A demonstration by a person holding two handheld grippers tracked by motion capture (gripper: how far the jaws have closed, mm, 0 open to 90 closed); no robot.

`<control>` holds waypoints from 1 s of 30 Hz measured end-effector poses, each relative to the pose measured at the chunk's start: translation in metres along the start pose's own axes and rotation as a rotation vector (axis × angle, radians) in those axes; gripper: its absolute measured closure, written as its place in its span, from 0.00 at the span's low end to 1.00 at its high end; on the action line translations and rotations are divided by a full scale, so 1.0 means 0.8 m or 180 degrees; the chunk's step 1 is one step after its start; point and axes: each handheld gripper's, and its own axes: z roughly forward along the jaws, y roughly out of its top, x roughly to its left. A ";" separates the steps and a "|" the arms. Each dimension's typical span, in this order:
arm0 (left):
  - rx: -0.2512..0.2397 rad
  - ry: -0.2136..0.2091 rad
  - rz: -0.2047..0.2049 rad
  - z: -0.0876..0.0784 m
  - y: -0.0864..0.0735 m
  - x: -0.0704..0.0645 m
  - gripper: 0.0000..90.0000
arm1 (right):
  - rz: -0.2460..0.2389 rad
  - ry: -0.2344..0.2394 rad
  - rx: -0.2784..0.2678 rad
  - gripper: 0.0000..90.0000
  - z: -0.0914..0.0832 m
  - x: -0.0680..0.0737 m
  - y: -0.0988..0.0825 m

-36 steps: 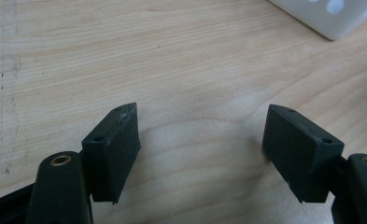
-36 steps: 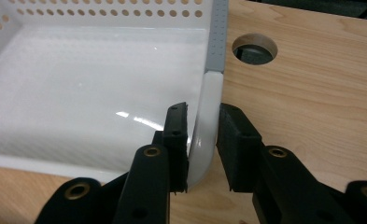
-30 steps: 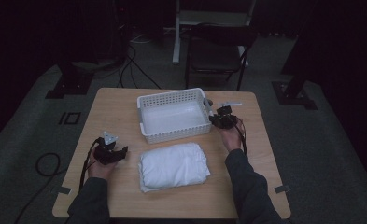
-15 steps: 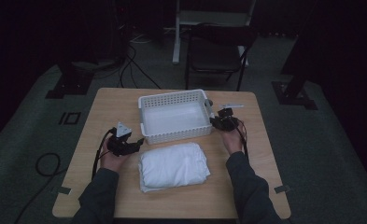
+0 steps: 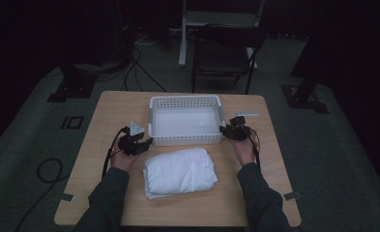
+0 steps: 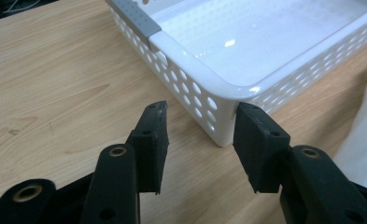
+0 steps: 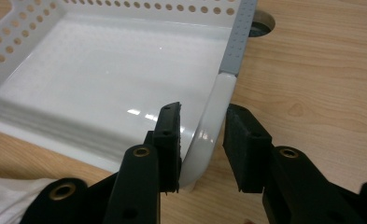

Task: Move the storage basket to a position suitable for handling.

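At the left of the high view, the person's left forearm comes up from the near edge of the wooden table [image 5: 105, 104], and the left gripper [image 5: 138, 144] points rightward at the near left corner of the white perforated basket [image 5: 185, 100]. The left gripper view shows what the high view cannot: the jaws have just been closing, yet a gap remains, with the basket's corner just ahead of the tips and neither pad pressing on it, so this claw is released.

The basket sits at the middle of the table, toward the far side. Just near of it lies a folded white cloth [image 5: 179, 172], apart from both grippers.

At the right, the right forearm reaches up to the right gripper [image 5: 232, 131] at the basket's near right corner. The right gripper view shows its jaws, just opening, straddling the rim with slack on the outer side: released too.

No writing can be read.
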 end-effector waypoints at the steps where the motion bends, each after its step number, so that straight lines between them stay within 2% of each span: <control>1: 0.0007 -0.0005 -0.0007 0.002 0.000 0.001 0.61 | 0.0003 0.0006 0.0004 0.74 -0.001 0.000 0.000; 9: 0.0038 -0.0011 -0.0047 0.006 0.000 0.003 0.61 | 0.0012 0.0002 0.0006 0.73 -0.002 0.001 -0.002; 12: 0.0034 -0.0009 -0.0092 0.006 0.000 0.004 0.57 | 0.0004 -0.0008 -0.0007 0.64 -0.003 0.001 -0.002; 16: 0.0010 -0.0023 -0.0153 -0.002 -0.006 0.005 0.52 | 0.0088 -0.0004 -0.0151 0.54 -0.017 -0.002 -0.002; 20: -0.0016 -0.0040 -0.0222 -0.015 -0.016 0.007 0.48 | 0.0109 0.0008 -0.0309 0.52 -0.037 -0.002 -0.007; 22: -0.0049 -0.0030 -0.0254 -0.024 -0.022 0.008 0.47 | 0.0112 0.0072 -0.0360 0.52 -0.047 -0.001 -0.012; 26: -0.0102 -0.0055 -0.0318 -0.038 -0.032 0.007 0.45 | 0.0059 0.0136 -0.0354 0.51 -0.058 0.005 -0.025; 30: -0.0147 -0.0080 -0.0369 -0.048 -0.042 0.000 0.44 | -0.0096 0.0155 -0.0225 0.49 -0.058 0.017 -0.040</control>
